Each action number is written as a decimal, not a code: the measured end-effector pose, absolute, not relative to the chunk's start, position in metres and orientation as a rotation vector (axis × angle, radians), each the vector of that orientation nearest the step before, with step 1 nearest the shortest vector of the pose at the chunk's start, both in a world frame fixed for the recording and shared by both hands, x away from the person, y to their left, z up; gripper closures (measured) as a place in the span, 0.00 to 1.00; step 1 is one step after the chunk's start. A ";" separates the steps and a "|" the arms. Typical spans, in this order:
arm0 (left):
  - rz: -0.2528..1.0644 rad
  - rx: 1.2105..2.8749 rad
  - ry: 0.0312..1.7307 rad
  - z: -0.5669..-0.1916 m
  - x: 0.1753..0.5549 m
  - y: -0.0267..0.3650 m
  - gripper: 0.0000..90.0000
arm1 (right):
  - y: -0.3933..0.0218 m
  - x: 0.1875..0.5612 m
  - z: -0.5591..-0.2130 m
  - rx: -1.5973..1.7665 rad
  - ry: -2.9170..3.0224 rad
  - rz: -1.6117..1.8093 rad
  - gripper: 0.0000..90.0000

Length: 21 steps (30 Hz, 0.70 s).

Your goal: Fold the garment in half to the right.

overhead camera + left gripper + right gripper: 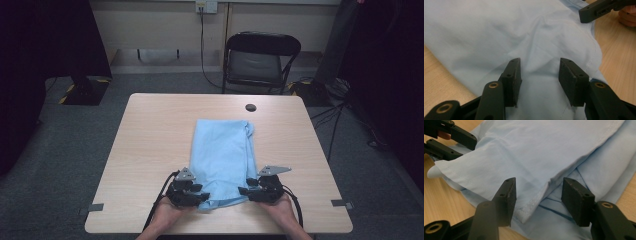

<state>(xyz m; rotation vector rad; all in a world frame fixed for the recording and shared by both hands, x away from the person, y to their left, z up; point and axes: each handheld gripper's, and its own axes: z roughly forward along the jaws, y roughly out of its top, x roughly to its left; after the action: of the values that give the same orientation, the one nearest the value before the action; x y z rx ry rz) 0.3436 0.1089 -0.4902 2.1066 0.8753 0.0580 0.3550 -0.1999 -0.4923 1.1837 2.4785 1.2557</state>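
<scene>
A folded light-blue garment (222,157) lies flat on the wooden table (150,150), just on the person's side of the small dark round hole (250,107) in the tabletop, and reaches from near that hole down to the table's near edge. The left gripper (199,196) sits at the garment's near left corner and the right gripper (244,190) at its near right corner, each borne by a hand coming in from the near edge. In the left gripper view its jaws stand about half open with cloth (534,50) lying between and beneath them; the pads (515,77) flank a slight ridge of fabric without pinching it. In the right gripper view the jaws are likewise about half open, set either side of a hemmed, stitched corner (529,207) of the upper layer, not pressing on it. A black folding chair (260,60) stands beyond the table, past the hole.
</scene>
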 end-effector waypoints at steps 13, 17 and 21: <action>0.113 1.996 0.984 -0.475 0.344 0.130 0.25 | -0.215 0.355 -0.473 1.186 2.376 1.433 0.26; 0.155 1.948 0.959 -0.465 0.342 0.136 0.19 | -0.227 0.352 -0.464 1.212 2.301 1.457 0.17; 0.191 1.917 0.980 -0.460 0.342 0.145 0.13 | -0.242 0.348 -0.457 1.231 2.239 1.472 0.09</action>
<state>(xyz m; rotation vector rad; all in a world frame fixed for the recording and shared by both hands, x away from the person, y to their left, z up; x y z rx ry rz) 0.3422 0.1449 -0.4602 1.9173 0.9801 0.1913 0.3483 -0.2417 -0.4570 1.2306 2.2389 1.4720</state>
